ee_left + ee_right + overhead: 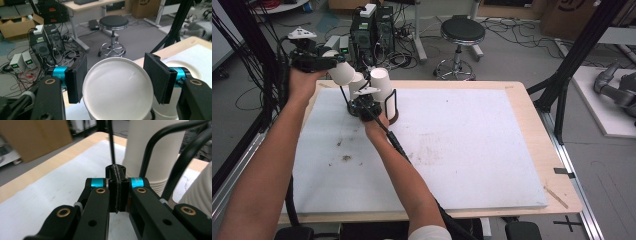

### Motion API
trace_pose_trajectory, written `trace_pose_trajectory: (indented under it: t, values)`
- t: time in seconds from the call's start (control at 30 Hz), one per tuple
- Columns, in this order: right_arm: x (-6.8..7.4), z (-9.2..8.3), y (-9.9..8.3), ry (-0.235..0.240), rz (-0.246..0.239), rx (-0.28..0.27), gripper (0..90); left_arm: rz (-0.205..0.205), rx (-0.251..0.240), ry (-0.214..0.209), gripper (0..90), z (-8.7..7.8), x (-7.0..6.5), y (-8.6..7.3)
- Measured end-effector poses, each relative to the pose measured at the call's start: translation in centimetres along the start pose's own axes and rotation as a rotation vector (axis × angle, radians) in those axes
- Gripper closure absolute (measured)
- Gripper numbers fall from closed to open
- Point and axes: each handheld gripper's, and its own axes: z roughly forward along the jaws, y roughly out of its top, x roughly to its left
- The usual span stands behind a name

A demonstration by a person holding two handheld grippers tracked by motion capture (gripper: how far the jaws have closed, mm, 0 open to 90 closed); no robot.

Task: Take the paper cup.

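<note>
White foam covers our table [452,150]. Beside the cup rack [391,107], our left gripper [329,63] squeezes a paper cup [341,71]; our right gripper [364,106] is pinched tight on the rack.

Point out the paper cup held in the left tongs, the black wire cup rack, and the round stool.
paper cup [117,92]: left gripper view, on its flat white base.
black wire cup rack [393,102]: high view, on its upright loop.
round stool [462,31]: high view, on its black seat.
</note>
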Motion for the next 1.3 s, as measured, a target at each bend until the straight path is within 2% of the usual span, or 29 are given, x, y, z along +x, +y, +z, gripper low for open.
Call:
trace_pose_trajectory:
  t: [0.13, 0.2, 0.3, 0.37, 0.53, 0.63, 0.73, 0.83, 1.0, 1.1, 1.2, 1.3]
  values:
    - [-0.6, -1.9, 0.0, 0.072, -0.021, -0.008, 88.9, -0.006, -0.013, -0.021, 37.2, -2.1, -0.2, 0.2]
    - [-1.0, -3.0, 0.1, 0.110, -0.026, -0.014, 86.4, 0.000, -0.005, -0.026, 37.2, -2.8, -0.4, 0.1]
    - [-1.5, -4.8, 0.1, 0.157, -0.059, -0.023, 81.2, 0.006, -0.002, -0.041, 37.2, -3.5, -1.0, -0.4]
    - [-1.9, -5.8, -0.1, 0.184, -0.065, -0.040, 76.5, 0.007, -0.002, -0.052, 37.2, -3.9, -1.4, -1.0]
    - [-3.5, -8.4, -0.4, 0.232, -0.101, -0.018, 66.4, -0.017, 0.000, -0.087, 37.2, -4.5, -2.4, -3.1]
    - [-4.8, -10.1, -1.1, 0.231, -0.098, -0.040, 60.4, -0.026, -0.007, -0.121, 37.2, -4.7, -3.3, -4.5]
    - [-6.1, -11.8, -2.1, 0.218, -0.103, -0.043, 52.9, -0.006, -0.011, -0.140, 37.1, -5.1, -4.6, -5.5]
    - [-7.5, -13.5, -3.1, 0.202, -0.112, -0.051, 46.9, -0.005, -0.019, -0.165, 37.2, -5.3, -5.9, -6.3]
    - [-10.0, -16.3, -4.6, 0.178, -0.118, -0.053, 38.3, 0.001, -0.039, -0.189, 37.1, -5.0, -7.9, -7.5]
    - [-11.5, -17.7, -5.2, 0.161, -0.102, -0.048, 31.9, 0.005, -0.046, -0.197, 37.0, -4.6, -8.8, -8.3]
    - [-12.6, -19.0, -5.8, 0.132, -0.105, -0.041, 29.6, 0.013, -0.051, -0.216, 37.1, -4.4, -9.5, -8.8]
    - [-13.7, -20.0, -6.4, 0.126, -0.116, -0.039, 27.1, 0.020, -0.054, -0.237, 37.1, -4.4, -10.3, -9.2]
